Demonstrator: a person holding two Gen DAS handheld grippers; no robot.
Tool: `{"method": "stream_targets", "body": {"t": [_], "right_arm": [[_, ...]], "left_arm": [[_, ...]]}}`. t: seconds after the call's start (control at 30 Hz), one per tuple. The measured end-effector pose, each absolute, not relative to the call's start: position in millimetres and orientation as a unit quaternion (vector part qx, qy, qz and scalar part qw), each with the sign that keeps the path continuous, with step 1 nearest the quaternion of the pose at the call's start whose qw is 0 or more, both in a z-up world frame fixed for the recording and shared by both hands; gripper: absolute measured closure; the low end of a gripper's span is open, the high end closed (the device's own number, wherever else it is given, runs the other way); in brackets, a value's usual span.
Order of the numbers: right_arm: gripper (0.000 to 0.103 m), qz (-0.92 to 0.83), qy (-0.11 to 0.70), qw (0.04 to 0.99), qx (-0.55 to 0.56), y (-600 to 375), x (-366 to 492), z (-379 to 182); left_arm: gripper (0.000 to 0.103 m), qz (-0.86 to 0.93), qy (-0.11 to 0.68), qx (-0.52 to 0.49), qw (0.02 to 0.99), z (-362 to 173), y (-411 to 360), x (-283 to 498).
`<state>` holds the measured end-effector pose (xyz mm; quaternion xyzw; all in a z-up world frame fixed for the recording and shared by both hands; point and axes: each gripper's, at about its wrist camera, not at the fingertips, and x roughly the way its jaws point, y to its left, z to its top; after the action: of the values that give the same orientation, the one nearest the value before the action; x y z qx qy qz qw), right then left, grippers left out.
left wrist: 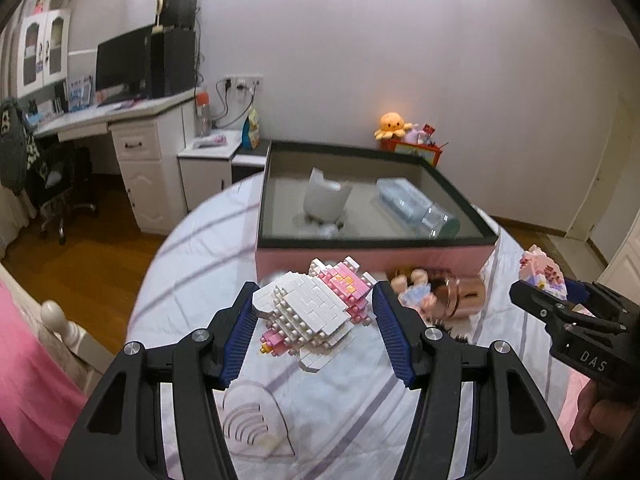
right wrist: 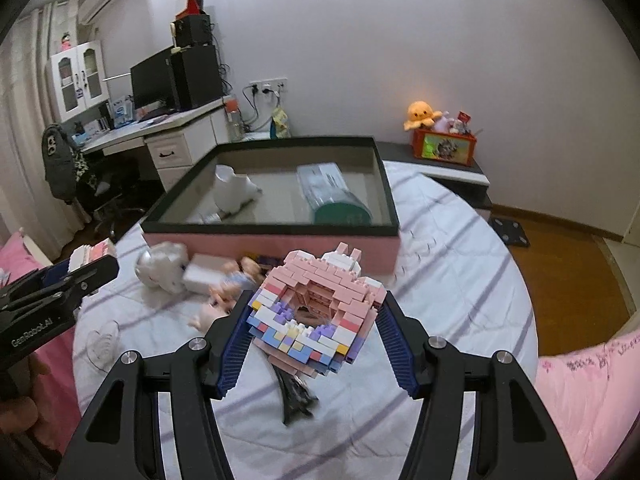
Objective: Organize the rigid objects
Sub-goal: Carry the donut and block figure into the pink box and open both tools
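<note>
The left gripper [left wrist: 314, 312] pinches a studded white-and-pink brick figure [left wrist: 316, 308] between ribbed blue fingers [left wrist: 240, 344] above the striped bed [left wrist: 192, 264]. The right gripper [right wrist: 314, 316] pinches a blocky pastel brick house [right wrist: 316, 312], near the pink box [right wrist: 272, 244].

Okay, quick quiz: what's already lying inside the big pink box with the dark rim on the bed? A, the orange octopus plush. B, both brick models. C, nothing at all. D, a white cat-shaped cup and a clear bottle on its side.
D: inside the pink box sit a white cat-shaped cup and a clear bottle on its side; the white and pink brick model is held in the left hand-held gripper, outside the box.
</note>
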<state>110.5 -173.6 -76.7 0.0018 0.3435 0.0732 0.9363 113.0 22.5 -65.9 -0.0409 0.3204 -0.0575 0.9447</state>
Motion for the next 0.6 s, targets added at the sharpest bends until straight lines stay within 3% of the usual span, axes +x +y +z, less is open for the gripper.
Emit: {"method": "stream_targets", "body": {"t": [0.37,0.6], "right_arm": [[0.042,0.087,0.293,0.952,-0.016,-161,154,-22],[0.042,0.098,0.307,0.947,-0.007,-158,216,-13]], "left_arm": [[0.044,-0.06,0.274,-0.026,0.959,-20,14,160],[0.044,-0.051,0.268,-0.03,0.962,-7,16,215]]}}
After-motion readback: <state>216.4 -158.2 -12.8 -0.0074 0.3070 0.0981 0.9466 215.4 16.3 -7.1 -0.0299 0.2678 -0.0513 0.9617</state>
